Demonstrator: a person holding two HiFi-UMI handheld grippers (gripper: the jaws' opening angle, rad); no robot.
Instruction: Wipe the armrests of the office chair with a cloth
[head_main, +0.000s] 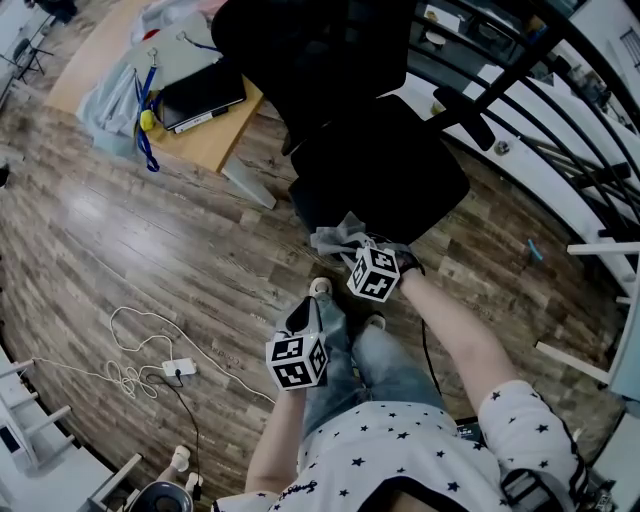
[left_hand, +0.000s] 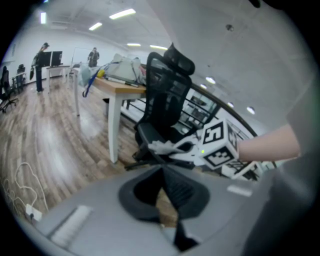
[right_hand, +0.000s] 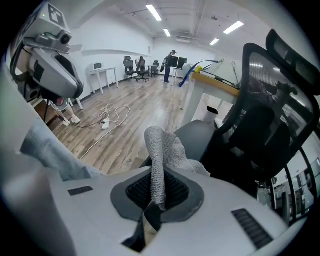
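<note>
The office chair (head_main: 380, 170) is standing black and bulky, one armrest (head_main: 465, 112) jutting from its side. Just in front of the chair's seat the cloth (head_main: 338, 238) is hanging. It is looking light, limp and knitted, probably grippy, so it is best taken bunched at a fold. The right gripper (right_hand: 159, 200) is pinching such a fold, and only its own view is showing the weave. The left gripper (left_hand: 162, 172) is hovering farther from the chair, jaws pressed together on nothing, a detail the head view is not revealing.
</note>
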